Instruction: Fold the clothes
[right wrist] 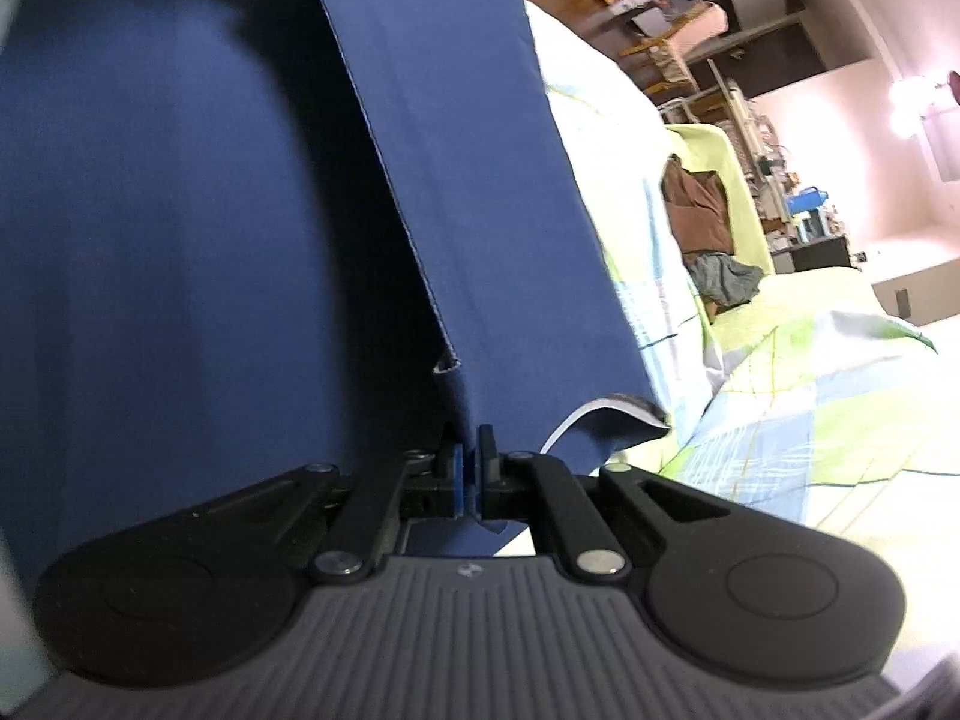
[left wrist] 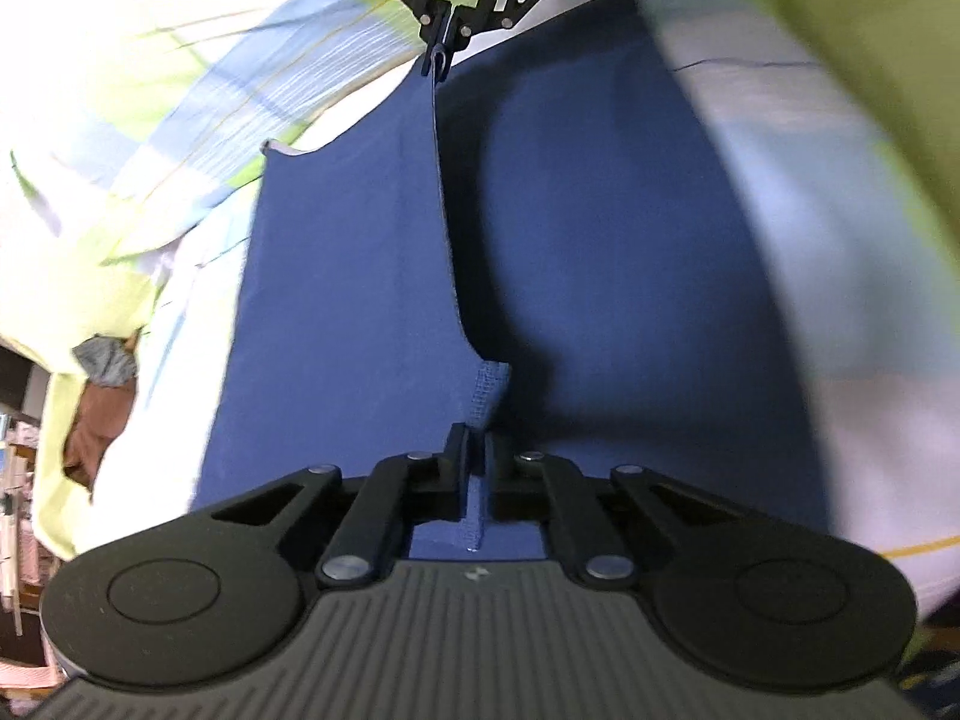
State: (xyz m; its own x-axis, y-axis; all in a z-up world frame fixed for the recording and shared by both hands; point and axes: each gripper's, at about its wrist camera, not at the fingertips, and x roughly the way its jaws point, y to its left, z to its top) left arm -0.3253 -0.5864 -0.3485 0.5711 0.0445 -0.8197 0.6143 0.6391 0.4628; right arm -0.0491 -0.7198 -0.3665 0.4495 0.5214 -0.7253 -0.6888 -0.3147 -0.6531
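Closest to the left wrist camera, the left gripper (left wrist: 476, 450) has its two black fingers pressed together on a thin pinch of blue shirt (left wrist: 360, 300). From that pinch a raised edge of the cloth runs straight ahead to the right gripper (left wrist: 441, 57), which faces back from the far end and is likewise clamped on the edge. Between the two grippers the held fold stands up off the rest of the shirt and casts a dark shadow to its right. Beneath and to both sides, the shirt lies spread flat on a bed sheet (left wrist: 180, 90) checked in pale green, light blue and white. A white inner collar band shows at the shirt's left edge.

From the right wrist camera, the right gripper (right wrist: 470, 468) has its fingers nearly touching, with blue cloth nipped between them. Ahead and to its left the shirt (right wrist: 150, 210) fills the view, one layer folded over another. To the right the bed sheet (right wrist: 780, 408) continues, and farther off a brown garment (right wrist: 699, 210) and a grey garment (right wrist: 723, 279) lie heaped against a green cushion (right wrist: 735, 180). Cluttered shelves (right wrist: 672, 18) stand beyond.
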